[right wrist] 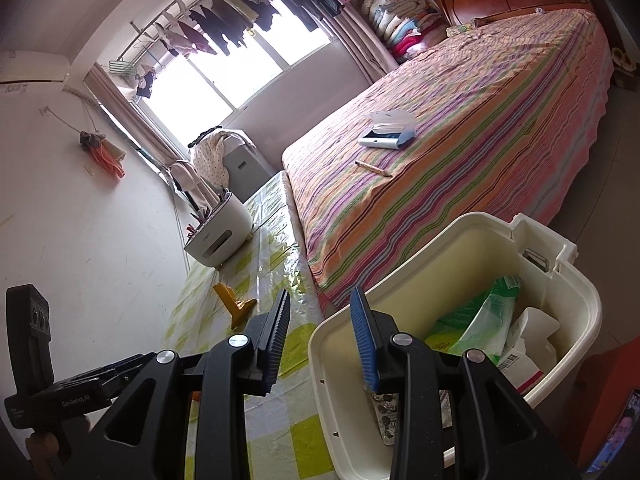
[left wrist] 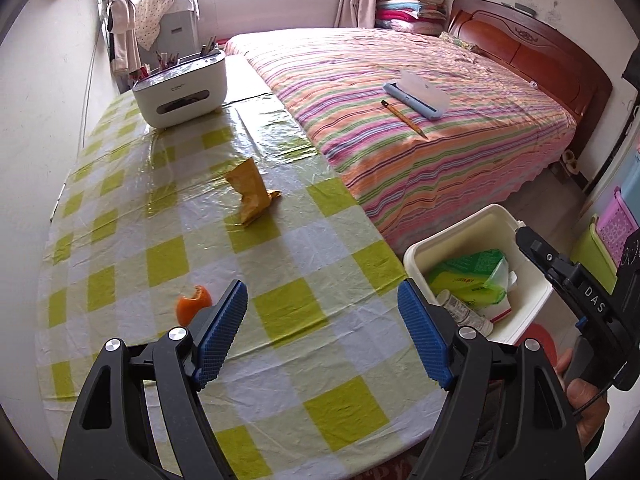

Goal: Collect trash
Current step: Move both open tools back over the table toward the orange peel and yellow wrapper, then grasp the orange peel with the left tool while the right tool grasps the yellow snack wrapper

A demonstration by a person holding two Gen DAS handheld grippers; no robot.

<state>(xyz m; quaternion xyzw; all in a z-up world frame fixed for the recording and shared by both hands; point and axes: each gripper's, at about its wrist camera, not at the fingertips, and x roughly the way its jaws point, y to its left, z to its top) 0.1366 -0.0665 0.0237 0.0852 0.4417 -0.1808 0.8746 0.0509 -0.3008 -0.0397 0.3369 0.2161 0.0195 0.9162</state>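
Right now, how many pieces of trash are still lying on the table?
2. An orange peel lies near the left gripper, and a crumpled yellow wrapper sits mid-table, toward the white box. The grippers may hide more.

Orange peel (left wrist: pixel 195 307): small curled piece, lower left of the left wrist view, lying on the checked tablecloth.
Crumpled yellow wrapper (left wrist: pixel 251 191): bent, partly standing, centre of the frame, well apart from the peel.
Cream bin (left wrist: pixel 536 304): open-topped, right of frame beside the table edge, holding a green package (left wrist: pixel 474 276), a small bottle (left wrist: pixel 464 312) and paper scraps.
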